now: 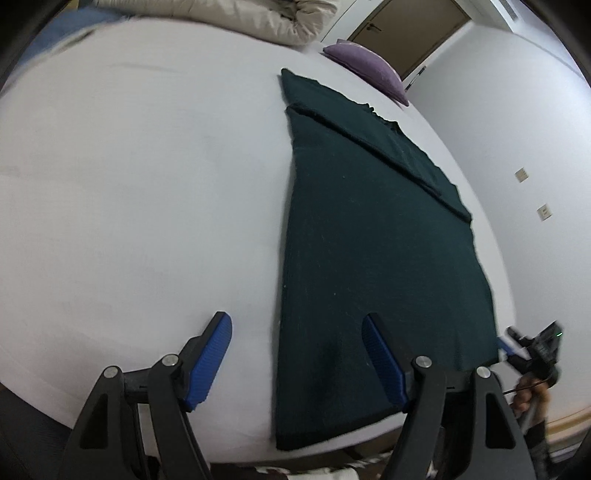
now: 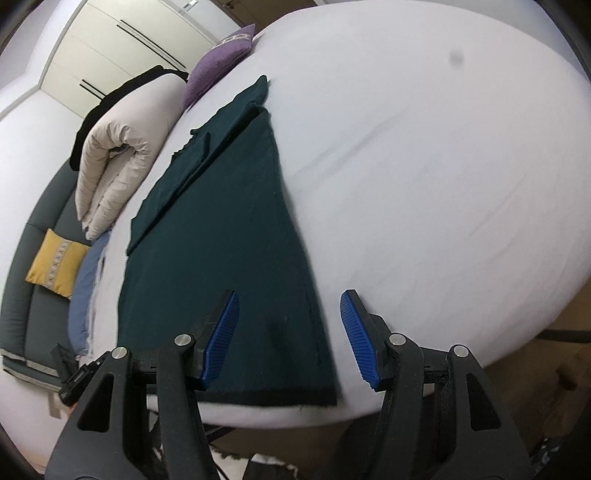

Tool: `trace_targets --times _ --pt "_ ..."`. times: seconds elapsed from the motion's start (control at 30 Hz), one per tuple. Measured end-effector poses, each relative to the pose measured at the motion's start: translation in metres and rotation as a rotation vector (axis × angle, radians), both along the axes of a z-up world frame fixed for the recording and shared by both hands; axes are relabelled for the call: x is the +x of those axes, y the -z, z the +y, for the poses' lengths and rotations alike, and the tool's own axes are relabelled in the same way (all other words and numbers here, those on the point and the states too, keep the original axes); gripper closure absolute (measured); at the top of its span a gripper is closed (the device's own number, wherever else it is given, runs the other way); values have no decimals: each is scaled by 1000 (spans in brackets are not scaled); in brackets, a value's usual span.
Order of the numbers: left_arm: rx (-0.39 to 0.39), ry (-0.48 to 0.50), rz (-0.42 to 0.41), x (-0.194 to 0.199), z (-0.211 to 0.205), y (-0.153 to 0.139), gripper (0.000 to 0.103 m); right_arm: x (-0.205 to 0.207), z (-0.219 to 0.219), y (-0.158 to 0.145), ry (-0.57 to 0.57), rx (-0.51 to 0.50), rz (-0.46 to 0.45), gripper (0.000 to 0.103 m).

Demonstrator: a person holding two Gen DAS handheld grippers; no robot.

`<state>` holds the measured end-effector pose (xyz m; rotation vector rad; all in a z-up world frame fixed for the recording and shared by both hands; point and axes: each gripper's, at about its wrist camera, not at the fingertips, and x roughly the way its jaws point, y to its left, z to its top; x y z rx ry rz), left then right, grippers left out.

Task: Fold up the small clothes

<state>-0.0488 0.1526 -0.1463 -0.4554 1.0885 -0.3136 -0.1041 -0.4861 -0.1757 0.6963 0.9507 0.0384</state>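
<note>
No readable text, label, brand, number or sign appears on anything in either view.

In the left wrist view, the white bed (image 1: 129,184) lies bare across the whole left and centre of the frame, open for passage. The dark green garment (image 1: 369,258) lies flat from the upper centre down to the lower right, a low layer with no height to block. At the top edge, a rolled cream duvet (image 1: 266,18) and a purple cushion (image 1: 365,68) close off the far side. In the right wrist view, the bed (image 2: 443,166) is bare over the right half; the duvet (image 2: 122,155) and cushion (image 2: 221,59) line the upper left.
</note>
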Motion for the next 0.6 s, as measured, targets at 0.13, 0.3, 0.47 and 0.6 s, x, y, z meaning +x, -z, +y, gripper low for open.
trace_targets --times 0.13,0.3,0.47,0.6 --pt "-79 25 48 2 7 3 28 -10 -1 6 -20 49 5 47" --pt "-150 55 99 -4 6 7 29 -8 -4 7 -25 120 10 48" --pt "-170 80 126 -11 2 8 37 -5 -6 9 -39 152 26 48" --pt "-175 104 144 -6 -5 13 54 0 -7 9 -43 158 51 48"
